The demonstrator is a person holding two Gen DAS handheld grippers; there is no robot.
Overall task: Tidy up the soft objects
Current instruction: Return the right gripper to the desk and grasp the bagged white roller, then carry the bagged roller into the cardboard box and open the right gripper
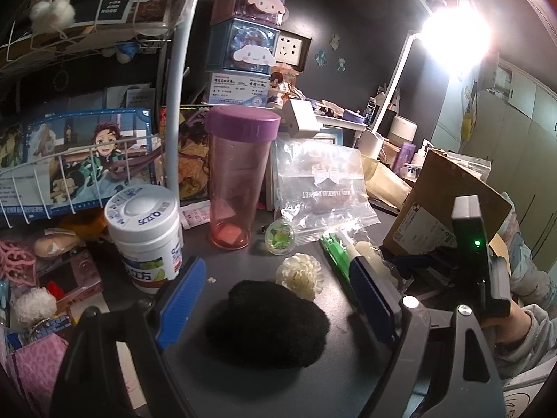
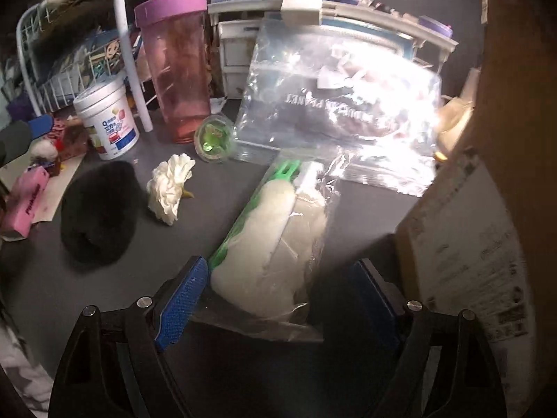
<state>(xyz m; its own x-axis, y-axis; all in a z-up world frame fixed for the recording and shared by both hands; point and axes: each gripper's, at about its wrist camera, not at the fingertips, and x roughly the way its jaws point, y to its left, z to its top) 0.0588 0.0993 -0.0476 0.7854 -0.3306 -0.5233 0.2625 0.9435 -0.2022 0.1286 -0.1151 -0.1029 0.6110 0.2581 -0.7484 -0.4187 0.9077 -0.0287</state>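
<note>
The dark counter (image 1: 348,376) is crowded at the back, where a large clear zip bag (image 2: 334,104) leans, its print washed out by glare. A cardboard box (image 2: 487,209) at the right is cut off by the frame edge. The pink tumbler (image 1: 236,181) with a purple lid stands beside a white tub (image 1: 146,237).

The black fuzzy pad (image 1: 268,324) lies on the counter between the wide-spread fingers of the left gripper (image 1: 278,299), untouched. Just behind it lies a cream fabric flower (image 1: 301,275) (petals crumpled, stem side hidden).

The right gripper (image 2: 282,299), also wide, straddles the near end of a bagged white plush with green trim (image 2: 271,240); whether its far blue pad touches the wrapper is lost in shadow.
</note>
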